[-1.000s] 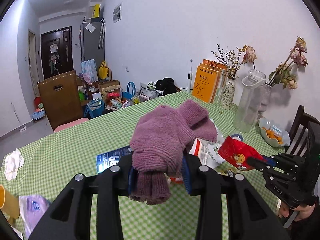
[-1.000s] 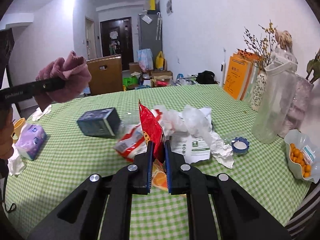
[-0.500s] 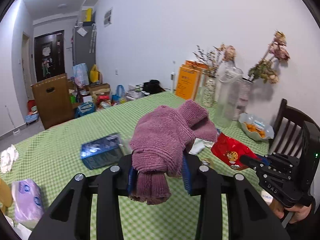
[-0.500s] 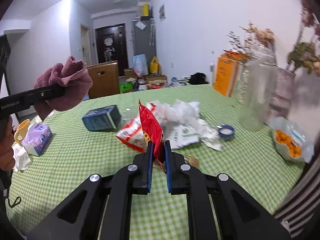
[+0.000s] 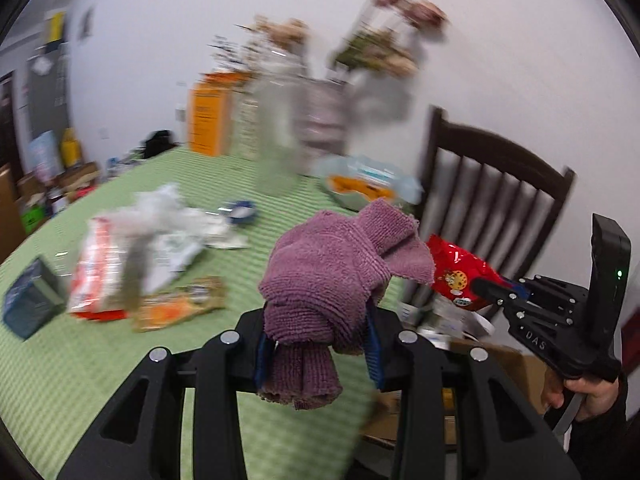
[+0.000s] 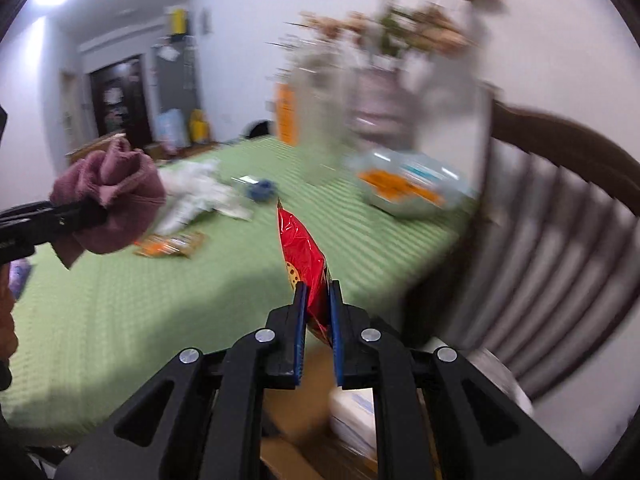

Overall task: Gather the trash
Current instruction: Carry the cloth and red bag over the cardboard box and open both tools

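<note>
Two grippers hang over the near right edge of the green checked bench (image 5: 100,360). Left gripper (image 5: 316,344) fingers are clamped on a bunched, fuzzy mauve cloth (image 5: 332,272); right gripper (image 6: 318,312) fingers pinch a glossy red snack bag (image 6: 302,256). Far right, a clear bowl (image 6: 404,184) holds orange pieces, blurred.
</note>
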Available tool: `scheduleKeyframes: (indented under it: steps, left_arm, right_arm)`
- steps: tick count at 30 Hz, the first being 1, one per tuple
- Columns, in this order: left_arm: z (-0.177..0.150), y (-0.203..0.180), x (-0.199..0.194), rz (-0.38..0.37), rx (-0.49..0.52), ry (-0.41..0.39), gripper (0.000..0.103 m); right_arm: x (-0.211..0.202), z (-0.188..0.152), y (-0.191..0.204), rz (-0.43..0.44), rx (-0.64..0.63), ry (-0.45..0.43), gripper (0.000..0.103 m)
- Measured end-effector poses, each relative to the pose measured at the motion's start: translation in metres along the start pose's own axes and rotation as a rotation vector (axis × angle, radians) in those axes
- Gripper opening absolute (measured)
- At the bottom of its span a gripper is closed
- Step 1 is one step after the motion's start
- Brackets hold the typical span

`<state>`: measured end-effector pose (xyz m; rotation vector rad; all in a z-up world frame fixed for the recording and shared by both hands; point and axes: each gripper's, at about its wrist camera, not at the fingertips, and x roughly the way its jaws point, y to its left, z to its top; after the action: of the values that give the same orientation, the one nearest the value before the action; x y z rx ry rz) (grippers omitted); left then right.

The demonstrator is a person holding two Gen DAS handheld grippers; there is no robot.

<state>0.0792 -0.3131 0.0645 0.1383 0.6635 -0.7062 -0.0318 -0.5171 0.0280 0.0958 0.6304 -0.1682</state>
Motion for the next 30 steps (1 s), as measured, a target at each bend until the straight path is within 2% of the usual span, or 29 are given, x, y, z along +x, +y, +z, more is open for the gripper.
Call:
scheduleKeyframes:
  steps: [5, 10, 15, 24, 30]
  left_arm:
    - [-0.010, -0.065, 0.040, -0.115, 0.078, 0.085, 0.035]
    - [-0.042, -0.128, 0.081, -0.224, 0.189, 0.220, 0.035]
    - [-0.063, -0.159, 0.109, -0.274, 0.232, 0.306, 0.035]
    - [-0.091, -0.198, 0.154, -0.325, 0.317, 0.438, 0.036]
    - [-0.105, -0.220, 0.178, -0.357, 0.364, 0.508, 0.037]
  right_arm:
    - [-0.016, -0.048, -0.065, -0.097, 0.039, 0.100, 0.011]
    - [-0.012, -0.105, -0.111, -0.111, 0.109, 0.251, 0.011]
    - [-0.002, -0.137, -0.129, -0.118, 0.144, 0.334, 0.011]
    - [0.019, -0.171, -0.145, -0.091, 0.192, 0.439, 0.011]
    - [0.022, -0.183, -0.151, -0.080, 0.214, 0.473, 0.011]
